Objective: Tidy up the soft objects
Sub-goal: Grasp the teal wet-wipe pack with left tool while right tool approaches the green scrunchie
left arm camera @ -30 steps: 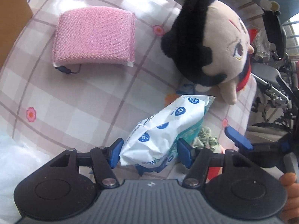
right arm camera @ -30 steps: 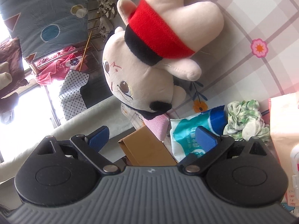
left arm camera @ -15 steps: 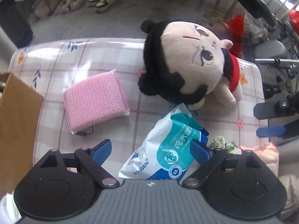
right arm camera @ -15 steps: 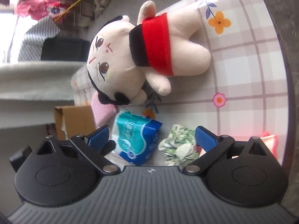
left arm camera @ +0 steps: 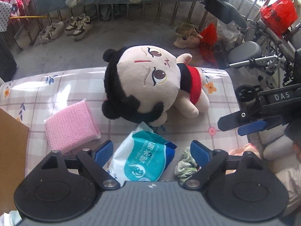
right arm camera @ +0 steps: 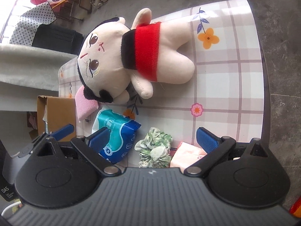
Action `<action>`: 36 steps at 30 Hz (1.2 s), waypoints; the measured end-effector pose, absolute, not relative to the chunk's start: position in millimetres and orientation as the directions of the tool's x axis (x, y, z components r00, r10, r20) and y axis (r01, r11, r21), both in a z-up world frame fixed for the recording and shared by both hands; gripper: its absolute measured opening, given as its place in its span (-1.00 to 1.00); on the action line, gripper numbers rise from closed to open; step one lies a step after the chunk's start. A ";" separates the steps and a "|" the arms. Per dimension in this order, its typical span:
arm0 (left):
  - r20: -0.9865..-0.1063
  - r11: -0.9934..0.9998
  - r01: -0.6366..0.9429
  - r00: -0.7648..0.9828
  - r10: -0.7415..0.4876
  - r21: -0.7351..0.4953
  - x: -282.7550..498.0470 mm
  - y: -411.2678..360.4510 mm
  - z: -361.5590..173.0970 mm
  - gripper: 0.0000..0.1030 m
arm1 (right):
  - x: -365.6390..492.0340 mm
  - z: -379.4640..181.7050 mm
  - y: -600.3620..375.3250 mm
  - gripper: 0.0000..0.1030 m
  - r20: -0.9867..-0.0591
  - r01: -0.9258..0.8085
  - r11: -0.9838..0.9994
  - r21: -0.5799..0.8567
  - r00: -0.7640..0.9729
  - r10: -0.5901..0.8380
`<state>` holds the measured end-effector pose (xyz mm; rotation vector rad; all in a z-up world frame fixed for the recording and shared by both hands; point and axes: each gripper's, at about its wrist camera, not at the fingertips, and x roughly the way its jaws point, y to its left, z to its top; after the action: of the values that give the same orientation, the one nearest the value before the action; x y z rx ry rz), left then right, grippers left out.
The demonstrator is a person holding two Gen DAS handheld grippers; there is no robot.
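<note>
A plush doll [left arm camera: 150,82] with black hair and a red band lies on its side on the checked table [left arm camera: 56,86]. A blue-and-teal wipes pack [left arm camera: 144,160] lies flat in front of it. My left gripper [left arm camera: 151,148] hovers above the pack. Its jaws are closing slightly, but the pads stand clear of the pack's sides. My right gripper [right arm camera: 152,136] hangs open over a green scrunchie [right arm camera: 154,146], holding nothing. A pink knitted pad [left arm camera: 71,124] lies left of the pack.
A cardboard box [left arm camera: 11,141] stands at the table's left edge. A pink tissue pack [right arm camera: 188,152] lies beside the scrunchie near the table's edge. Beyond the far edge are shoes [left arm camera: 77,26], a wheelchair [left arm camera: 254,56] and a hanging cloth.
My left gripper let go of the wipes pack, opened wide and rose; the pack now lies on the table. Both grippers rolled and lifted, so more of the table shows.
</note>
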<state>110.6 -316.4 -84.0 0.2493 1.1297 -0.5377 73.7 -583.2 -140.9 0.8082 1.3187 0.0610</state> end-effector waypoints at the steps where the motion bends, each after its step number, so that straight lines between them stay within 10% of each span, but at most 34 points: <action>1: -0.905 0.847 0.520 0.300 -0.301 -0.109 111.2 -316.0 -85.0 0.75 | 72.7 -142.0 -584.9 0.92 -0.828 0.402 0.724 0.561 0.295 0.477; 15: -0.974 0.879 0.476 0.179 -0.136 -0.035 131.6 -310.7 -149.6 0.78 | 84.9 -137.7 -570.7 0.92 -0.836 0.282 0.789 0.546 0.242 0.492; 25: -0.901 0.812 0.537 0.200 -0.386 -0.228 110.6 -306.3 -104.3 0.83 | 85.0 -150.6 -574.9 0.92 -0.826 0.328 0.759 0.563 0.242 0.508; 36: -0.944 0.827 0.546 0.184 -0.272 -0.132 121.1 -319.9 -139.1 0.86 | 82.3 -158.3 -568.7 0.92 -0.835 0.282 0.787 0.549 0.211 0.507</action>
<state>121.1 -319.9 -139.1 0.2569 1.2611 -0.5857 82.3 -568.7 -158.3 0.7028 1.3820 0.1759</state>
